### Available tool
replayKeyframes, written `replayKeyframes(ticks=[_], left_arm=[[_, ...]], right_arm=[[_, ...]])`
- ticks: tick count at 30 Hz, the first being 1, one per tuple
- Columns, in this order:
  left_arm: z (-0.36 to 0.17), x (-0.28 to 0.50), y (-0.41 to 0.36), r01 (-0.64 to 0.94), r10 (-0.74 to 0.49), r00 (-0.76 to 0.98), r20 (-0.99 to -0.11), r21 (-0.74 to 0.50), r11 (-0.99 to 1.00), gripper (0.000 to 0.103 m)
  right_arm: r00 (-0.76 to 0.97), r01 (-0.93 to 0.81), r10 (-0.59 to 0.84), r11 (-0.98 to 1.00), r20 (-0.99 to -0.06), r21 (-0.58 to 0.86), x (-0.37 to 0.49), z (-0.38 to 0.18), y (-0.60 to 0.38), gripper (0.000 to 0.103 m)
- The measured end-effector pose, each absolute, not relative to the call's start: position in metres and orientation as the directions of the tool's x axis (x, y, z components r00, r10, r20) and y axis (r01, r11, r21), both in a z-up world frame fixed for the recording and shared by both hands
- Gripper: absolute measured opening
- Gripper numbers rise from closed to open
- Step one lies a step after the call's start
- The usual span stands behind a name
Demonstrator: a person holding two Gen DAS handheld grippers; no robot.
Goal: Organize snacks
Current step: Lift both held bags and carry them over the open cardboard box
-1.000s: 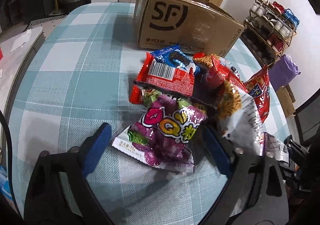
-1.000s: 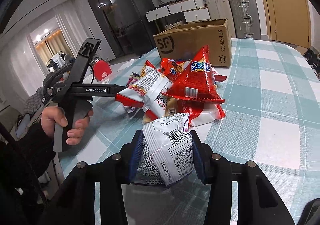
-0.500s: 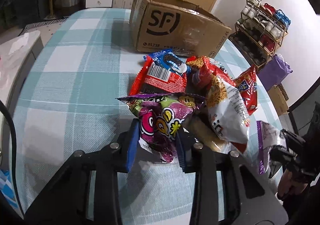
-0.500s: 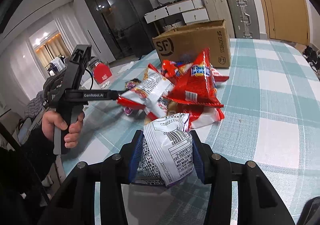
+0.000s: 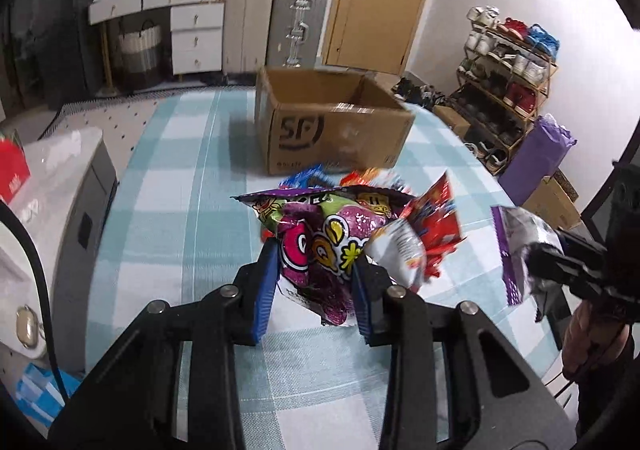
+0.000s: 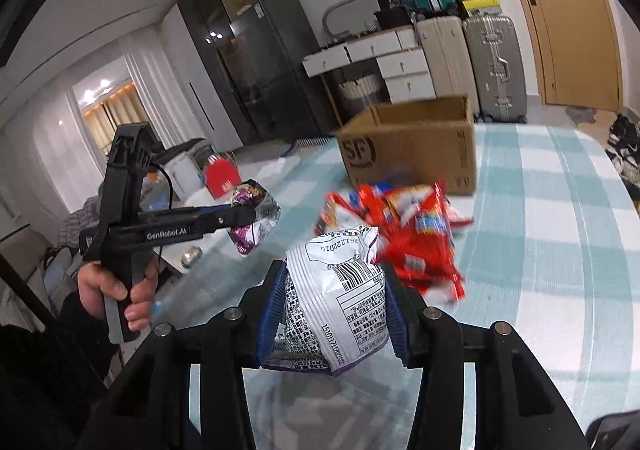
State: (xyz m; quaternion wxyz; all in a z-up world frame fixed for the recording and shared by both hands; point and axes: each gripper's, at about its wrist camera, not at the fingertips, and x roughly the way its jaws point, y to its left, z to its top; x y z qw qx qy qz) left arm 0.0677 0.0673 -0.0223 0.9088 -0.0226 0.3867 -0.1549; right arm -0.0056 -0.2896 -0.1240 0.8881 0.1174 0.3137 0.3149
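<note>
My left tongs (image 5: 314, 274) are clenched on a purple candy bag (image 5: 320, 246), lifted clear of the table (image 5: 160, 218). My right tongs (image 6: 334, 310) grip a white packet (image 6: 340, 302) the same way. The open cardboard box (image 5: 332, 126) sits beyond the remaining snack pile (image 6: 404, 238) (red bags mostly, blurred here). I judge the risk to be in the carry: each bag is pinched low, so its loose upper part may snag a pile bag or catch the box rim, and slick foil could slide out if I swing quickly. Both hands heading for one opening might also collide.
</note>
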Motion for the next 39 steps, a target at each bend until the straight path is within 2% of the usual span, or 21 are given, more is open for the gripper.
replayKeyframes(ticks=[12, 23, 29, 39], left_arm=[[0.094, 0.082, 0.051, 0.350, -0.364, 0.676, -0.640, -0.156, 0.924, 0.030], [0.173, 0.168, 0.009, 0.375, -0.371, 0.676, -0.636, -0.137, 0.917, 0.031], [0.169, 0.247, -0.016, 0.348, -0.330, 0.658, -0.677, -0.115, 0.930, 0.031], [0.081, 0.334, -0.025, 0.283, -0.266, 0.577, -0.772, -0.116, 0.952, 0.031]], right_arm=[[0.649, -0.526, 0.676, 0.730, -0.349, 0.436, 0.039, -0.032, -0.294, 0.046], [0.682, -0.502, 0.664, 0.731, -0.309, 0.462, 0.124, 0.032, -0.307, 0.046], [0.696, -0.456, 0.630, 0.759, -0.345, 0.464, 0.193, 0.044, -0.313, 0.046], [0.654, -0.418, 0.572, 0.818, -0.494, 0.394, 0.291, -0.010, -0.287, 0.046]])
